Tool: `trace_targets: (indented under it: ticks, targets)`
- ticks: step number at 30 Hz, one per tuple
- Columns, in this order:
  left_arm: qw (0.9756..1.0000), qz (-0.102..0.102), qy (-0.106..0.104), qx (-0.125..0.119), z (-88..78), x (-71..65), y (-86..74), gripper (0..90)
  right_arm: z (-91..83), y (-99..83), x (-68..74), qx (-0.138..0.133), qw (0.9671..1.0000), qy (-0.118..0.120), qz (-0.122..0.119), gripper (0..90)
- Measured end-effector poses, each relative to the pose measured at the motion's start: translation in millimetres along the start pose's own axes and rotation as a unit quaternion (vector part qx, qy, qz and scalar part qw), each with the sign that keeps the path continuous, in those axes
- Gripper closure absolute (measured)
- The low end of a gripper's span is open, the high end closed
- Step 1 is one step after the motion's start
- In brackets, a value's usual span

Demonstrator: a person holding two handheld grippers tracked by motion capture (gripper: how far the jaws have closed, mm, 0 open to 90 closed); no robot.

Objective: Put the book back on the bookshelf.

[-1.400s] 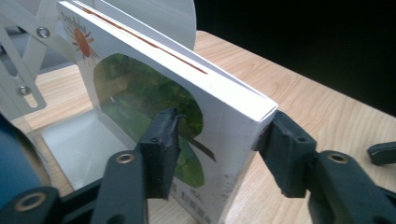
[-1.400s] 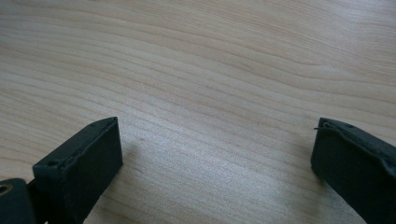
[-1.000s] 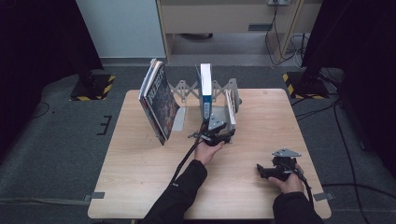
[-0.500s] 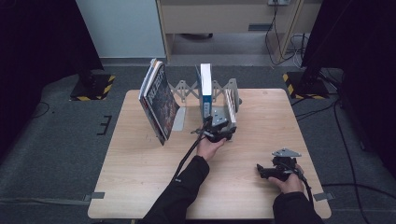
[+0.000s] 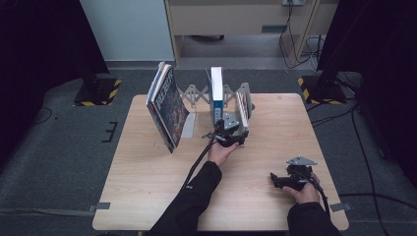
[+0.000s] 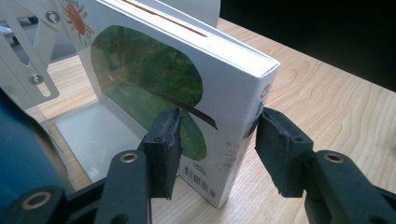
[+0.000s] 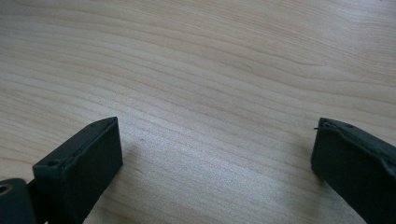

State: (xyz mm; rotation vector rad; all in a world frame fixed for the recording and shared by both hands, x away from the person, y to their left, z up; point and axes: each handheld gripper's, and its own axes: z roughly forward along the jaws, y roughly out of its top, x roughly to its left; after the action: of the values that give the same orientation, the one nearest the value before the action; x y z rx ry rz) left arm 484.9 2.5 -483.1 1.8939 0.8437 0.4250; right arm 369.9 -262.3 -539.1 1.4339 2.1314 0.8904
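Left gripper view, left gripper (image 6: 215, 140) fingers straddling white book (image 6: 187, 93), just opening

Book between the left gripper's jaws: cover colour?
White book with a large green leafy picture on the cover; clearest in the left gripper view.

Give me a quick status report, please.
Left gripper jaws just opened, white book upright between them, by rack. Right gripper open over table. Nothing in the way.
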Motion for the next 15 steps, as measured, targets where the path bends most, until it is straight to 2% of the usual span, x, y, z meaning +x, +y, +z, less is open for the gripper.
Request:
trace_targets:
  ticks: [4, 6, 12, 15]
  targets:
    - [1.0, 0.001, 0.005, 0.001, -0.4, -0.3, 0.8, 47.1, 0.0, 0.0, 0.0, 0.0, 1.0, 0.0, 0.0, 2.3]
    - [1.0, 0.001, 0.001, -0.001, -2.8, -1.1, 0.6, 45.8, 0.0, 0.0, 0.0, 0.0, 1.0, 0.0, 0.0, 2.3]
    - [1.0, 0.008, -0.005, -0.003, -17.9, -5.3, -0.9, 38.9, 0.0, 0.0, 0.0, 0.0, 1.0, 0.0, 0.0, 2.3]
    - [0.9998, 0.007, -0.018, -0.002, -27.9, -8.4, -2.8, 36.4, 0.0, 0.0, 0.0, 0.0, 1.0, 0.0, 0.0, 2.3]
